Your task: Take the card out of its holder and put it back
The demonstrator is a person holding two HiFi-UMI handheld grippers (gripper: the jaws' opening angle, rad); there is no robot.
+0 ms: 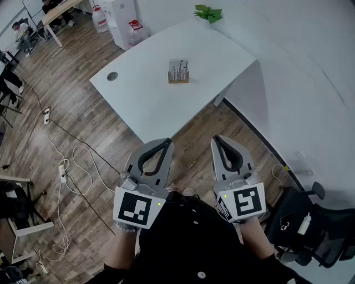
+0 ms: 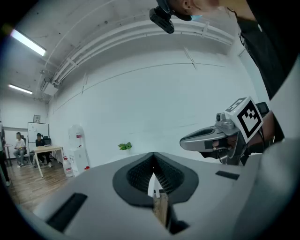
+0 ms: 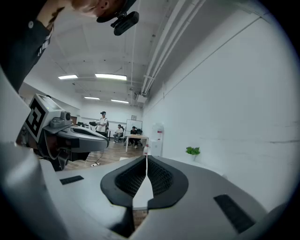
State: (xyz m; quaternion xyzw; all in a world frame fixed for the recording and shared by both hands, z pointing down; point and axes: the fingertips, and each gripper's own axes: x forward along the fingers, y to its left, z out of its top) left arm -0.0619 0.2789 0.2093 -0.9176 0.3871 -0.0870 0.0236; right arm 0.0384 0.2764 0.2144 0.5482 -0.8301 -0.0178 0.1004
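On the white table (image 1: 144,105) a card (image 1: 178,69) with a grey skyline print stands upright in a small wooden holder (image 1: 178,80). Both grippers hover near the person's body, short of the table's near edge and well apart from the card. My left gripper (image 1: 166,142) is shut with nothing in it, its jaws meeting in a seam in its own view (image 2: 153,159). My right gripper (image 1: 217,138) is likewise shut and empty, and its jaws also meet in its own view (image 3: 146,159). Neither gripper view shows the card.
A green plant (image 1: 208,12) sits at the table's far corner, and a round cable hole (image 1: 112,76) lies left of the holder. White cables (image 1: 72,166) trail over the wooden floor. A black office chair (image 1: 310,222) stands at the right. Water bottles (image 1: 133,28) stand beyond the table.
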